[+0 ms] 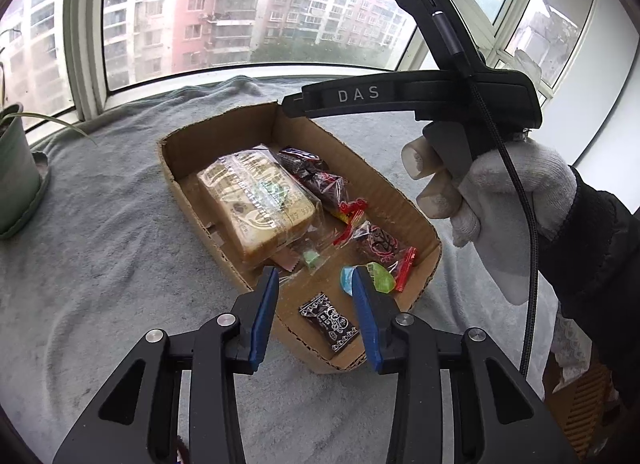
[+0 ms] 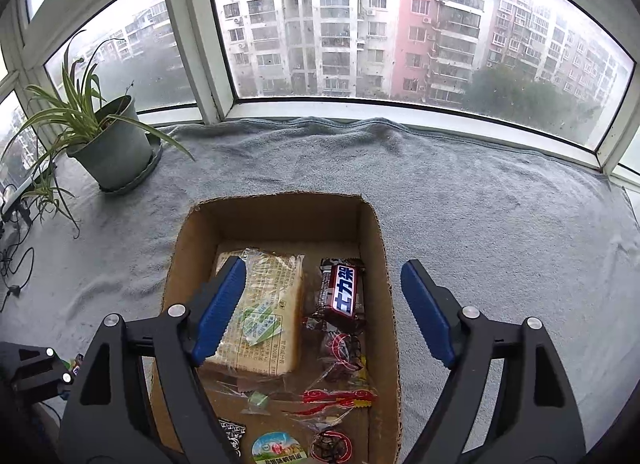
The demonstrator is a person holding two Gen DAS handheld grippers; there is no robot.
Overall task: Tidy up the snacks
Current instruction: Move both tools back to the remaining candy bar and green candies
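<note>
Both grippers, left [image 1: 316, 284] and right [image 2: 324, 296], are hovering over the box [image 2: 384, 248], jaws spread and holding nothing; any remaining snack wants lowering in gently, clear of the cardboard walls.

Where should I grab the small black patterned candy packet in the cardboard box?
Take the small black patterned candy packet across its narrow width, coming straight down from above: it lies flat and apart from other snacks on the brown cardboard box floor, near the corner walls.
</note>
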